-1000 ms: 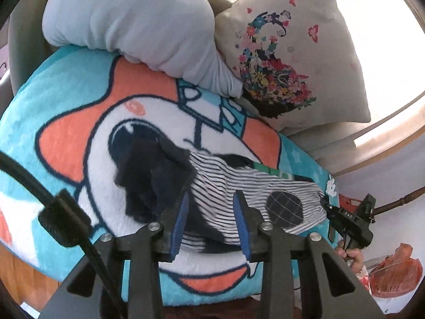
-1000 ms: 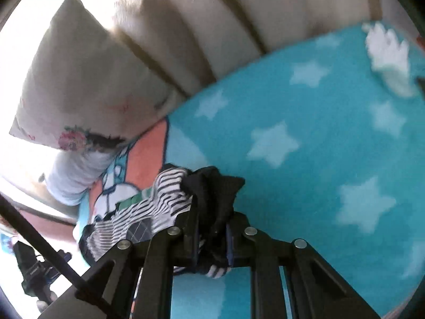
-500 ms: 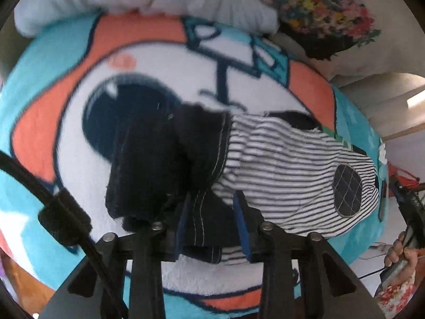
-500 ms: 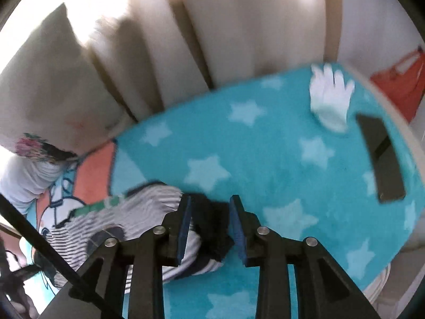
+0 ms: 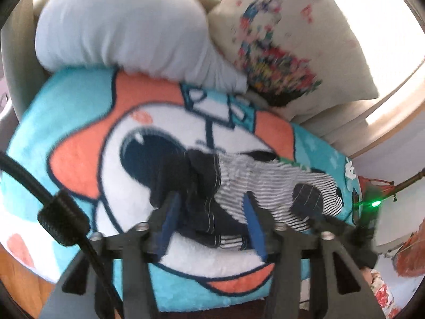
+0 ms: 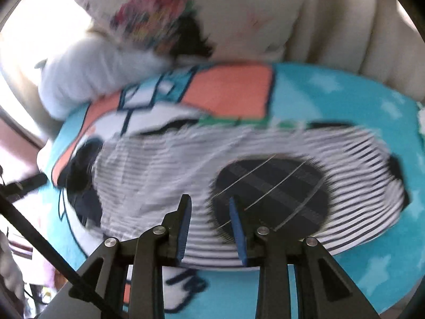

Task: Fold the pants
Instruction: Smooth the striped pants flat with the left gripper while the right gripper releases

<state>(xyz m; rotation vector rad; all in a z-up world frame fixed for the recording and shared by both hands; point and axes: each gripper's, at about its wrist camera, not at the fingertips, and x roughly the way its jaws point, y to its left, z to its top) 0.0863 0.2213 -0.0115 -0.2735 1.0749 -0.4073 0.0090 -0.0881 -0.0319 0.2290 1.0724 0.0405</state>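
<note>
The pants (image 5: 268, 186) are small, black-and-white striped, with a dark navy waist part (image 5: 202, 183) and a dark round knee patch (image 5: 309, 195). They lie on a turquoise astronaut blanket (image 5: 79, 122). My left gripper (image 5: 211, 208) is open, its blue pads either side of the navy end, just above it. My right gripper (image 6: 209, 219) is open and empty over the striped pants (image 6: 164, 164), next to the round patch (image 6: 271, 194). The view is blurred by motion.
A grey pillow (image 5: 124, 24) and a floral cushion (image 5: 281, 42) lean on the beige sofa back (image 6: 345, 18) behind the blanket. The other gripper (image 5: 366, 218) with a green light shows at the right blanket edge. Something red (image 5: 409, 255) lies beyond that edge.
My right gripper let go of the navy fabric, opened and swung round over the striped part by the patch. My left gripper opened wider and drew back from the navy end.
</note>
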